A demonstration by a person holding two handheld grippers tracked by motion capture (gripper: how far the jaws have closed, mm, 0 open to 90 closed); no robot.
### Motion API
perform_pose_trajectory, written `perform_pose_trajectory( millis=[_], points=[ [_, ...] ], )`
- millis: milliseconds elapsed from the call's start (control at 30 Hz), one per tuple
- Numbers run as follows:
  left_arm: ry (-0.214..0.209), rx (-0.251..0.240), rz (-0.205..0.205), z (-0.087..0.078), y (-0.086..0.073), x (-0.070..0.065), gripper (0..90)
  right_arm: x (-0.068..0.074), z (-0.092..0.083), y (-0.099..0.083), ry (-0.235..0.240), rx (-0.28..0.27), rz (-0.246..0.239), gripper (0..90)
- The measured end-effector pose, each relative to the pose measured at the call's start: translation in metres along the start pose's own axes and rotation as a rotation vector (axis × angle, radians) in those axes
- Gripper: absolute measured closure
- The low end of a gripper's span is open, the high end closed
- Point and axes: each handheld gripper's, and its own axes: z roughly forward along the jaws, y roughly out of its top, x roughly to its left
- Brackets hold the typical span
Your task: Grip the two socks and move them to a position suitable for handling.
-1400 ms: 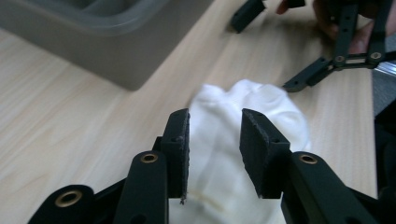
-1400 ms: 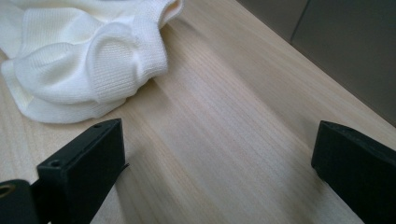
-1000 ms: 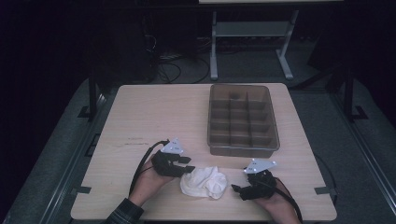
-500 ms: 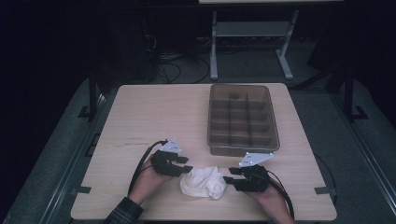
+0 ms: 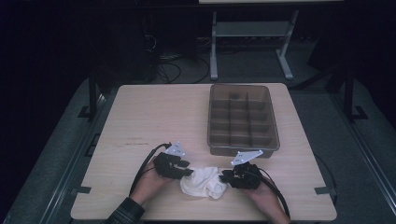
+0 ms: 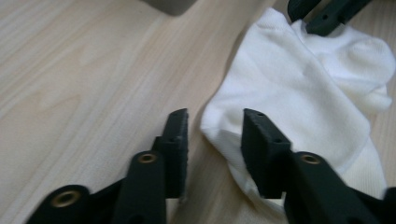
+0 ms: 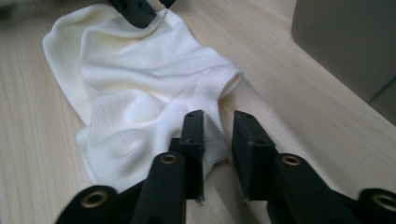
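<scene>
A crumpled white sock (image 5: 203, 183) lies near the table's front edge between my two grippers. My left gripper (image 5: 189, 171) is at the sock's left end. In the left gripper view the sock's (image 6: 299, 93) edge lies in the gap of the left gripper (image 6: 215, 114), whose jaws have just closed a little but stand apart, one over the fabric. My right gripper (image 5: 224, 176) is at the sock's right end. In the right gripper view the right gripper (image 7: 218, 116) has just been closing; a narrow gap remains at the sock's (image 7: 140, 93) ribbed cuff, unpinched.
A brown tray (image 5: 243, 150) with several empty compartments stands at the back right of the wooden table (image 5: 159, 116), just behind the right gripper. Its wall (image 7: 345, 42) is close on that side. Cables trail from both grippers toward the front edge.
The right gripper has moved left up to the sock, and its jaws have narrowed from wide to a small gap. The left gripper has kept its place.
</scene>
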Motion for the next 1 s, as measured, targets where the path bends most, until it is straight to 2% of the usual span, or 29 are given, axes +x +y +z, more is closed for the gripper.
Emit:
perform_pose_trajectory(
  millis=[67,100,133,167,200,233,467,667,700,733,767,800,867,1000],
  points=[
    [-0.007,0.007,0.007,0.000,0.000,0.000,72.5,0.001,0.000,0.000,0.000,0.005,-0.006,79.2],
    [-0.010,0.011,0.018,0.000,0.000,0.000,72.5,0.001,0.000,0.000,0.000,0.005,-0.006,79.2],
    [-0.013,0.012,0.021,0.000,0.000,-0.001,76.1,0.001,0.000,0.000,-0.001,0.007,-0.005,81.5],
    [-0.014,0.010,0.025,-0.001,0.000,-0.001,86.0,0.000,-0.001,0.000,0.002,0.005,0.000,84.1],
    [-0.010,0.004,0.028,-0.002,0.001,-0.002,86.0,0.000,-0.001,0.000,0.002,0.005,0.000,84.1],
    [-0.015,0.001,0.025,-0.003,0.001,-0.002,90.0,0.000,-0.001,0.000,0.004,0.004,0.002,85.1],
    [-0.019,-0.025,0.022,-0.010,0.004,-0.003,90.0,0.000,-0.007,0.002,0.011,-0.013,-0.001,86.5],
    [-0.024,-0.028,0.026,-0.013,0.007,-0.005,90.0,0.002,-0.010,0.003,0.013,-0.028,0.002,86.4],
    [-0.001,-0.039,0.027,-0.010,0.007,-0.004,89.1,0.002,-0.010,0.003,0.012,-0.028,0.001,86.4],
    [-0.001,-0.039,0.027,-0.010,0.007,-0.004,79.8,0.002,-0.010,0.003,0.012,-0.028,0.001,86.4],
    [0.010,-0.040,0.018,-0.007,0.006,-0.002,79.8,0.002,-0.010,0.003,0.012,-0.025,-0.001,86.4],
    [0.005,-0.038,0.014,-0.005,0.006,0.000,75.3,0.002,-0.009,0.003,0.010,-0.022,-0.004,86.4],
    [-0.007,-0.044,0.001,-0.001,0.006,0.003,73.7,0.002,-0.009,0.003,0.009,-0.022,-0.006,86.4],
    [-0.008,0.007,0.013,0.007,0.005,0.003,71.8,0.002,-0.008,0.003,0.006,-0.017,-0.004,86.4]
  ],
)
